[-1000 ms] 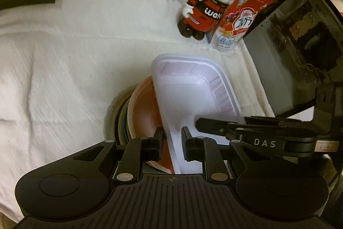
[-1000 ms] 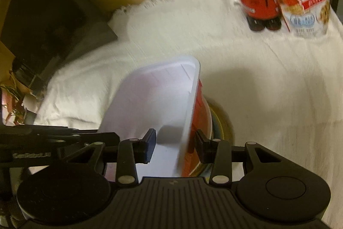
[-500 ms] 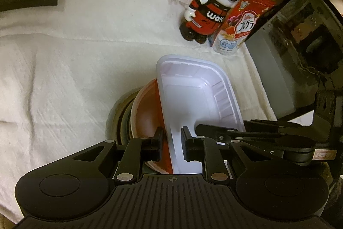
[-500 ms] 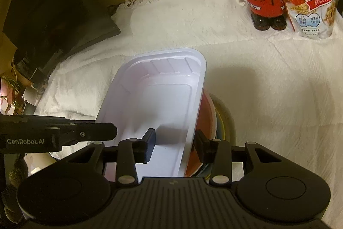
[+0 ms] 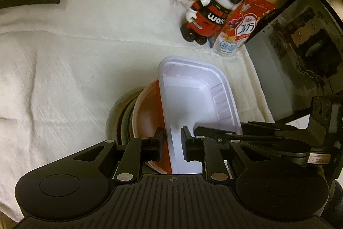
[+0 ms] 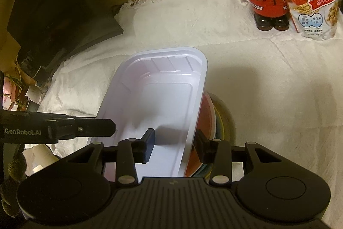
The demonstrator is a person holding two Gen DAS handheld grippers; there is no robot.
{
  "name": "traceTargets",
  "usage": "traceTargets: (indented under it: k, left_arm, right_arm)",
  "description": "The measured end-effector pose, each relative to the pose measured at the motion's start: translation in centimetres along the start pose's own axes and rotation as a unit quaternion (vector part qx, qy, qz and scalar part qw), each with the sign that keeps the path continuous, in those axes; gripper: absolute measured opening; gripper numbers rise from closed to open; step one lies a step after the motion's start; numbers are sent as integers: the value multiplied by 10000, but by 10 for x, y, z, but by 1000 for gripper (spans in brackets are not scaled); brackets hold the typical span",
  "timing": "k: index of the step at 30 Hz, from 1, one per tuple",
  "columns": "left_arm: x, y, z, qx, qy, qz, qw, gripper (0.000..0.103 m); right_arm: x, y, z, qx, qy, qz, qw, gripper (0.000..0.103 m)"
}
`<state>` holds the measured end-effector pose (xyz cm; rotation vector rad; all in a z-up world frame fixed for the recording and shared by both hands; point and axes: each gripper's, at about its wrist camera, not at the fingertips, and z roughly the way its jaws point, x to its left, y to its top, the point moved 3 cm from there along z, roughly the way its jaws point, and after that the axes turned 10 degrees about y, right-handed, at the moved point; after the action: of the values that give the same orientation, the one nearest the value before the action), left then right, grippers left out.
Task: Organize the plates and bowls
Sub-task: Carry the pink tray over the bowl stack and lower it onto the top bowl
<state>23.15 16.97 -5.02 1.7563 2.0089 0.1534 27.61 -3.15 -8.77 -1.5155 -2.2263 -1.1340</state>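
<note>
A white rectangular plastic tray [image 5: 193, 96] rests on top of a red bowl [image 5: 148, 113], which sits on a stack of round plates [image 5: 120, 119] on the white cloth. My left gripper [image 5: 171, 146] is shut on the tray's left wall, one finger inside and one outside. My right gripper [image 6: 174, 148] straddles the tray's right wall [image 6: 193, 121], with a gap beside its inner finger. The tray [image 6: 163, 96], the red bowl [image 6: 206, 113] and the plates [image 6: 225, 119] also show in the right wrist view. Each gripper shows in the other's view at the frame edge.
A white cloth [image 5: 75, 57] covers the surface. A red and white robot figure [image 5: 212, 12] and a cereal bag [image 5: 238, 33] stand at the back. A dark glass-fronted box [image 5: 300, 40] is on the right. A black box [image 6: 53, 10] lies at the back left.
Both grippers with the tray have pulled back and lifted a little; the figure and bag look farther off. The grip on the tray walls is unchanged.
</note>
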Motion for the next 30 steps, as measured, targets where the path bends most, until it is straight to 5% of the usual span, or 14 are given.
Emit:
traceTargets:
  k: [30]
  left_arm:
    - [8,5,-1,69,-139,-298,9994,18]
  right_arm:
    - [5,4,-22,-343,-327,-199,9987,40]
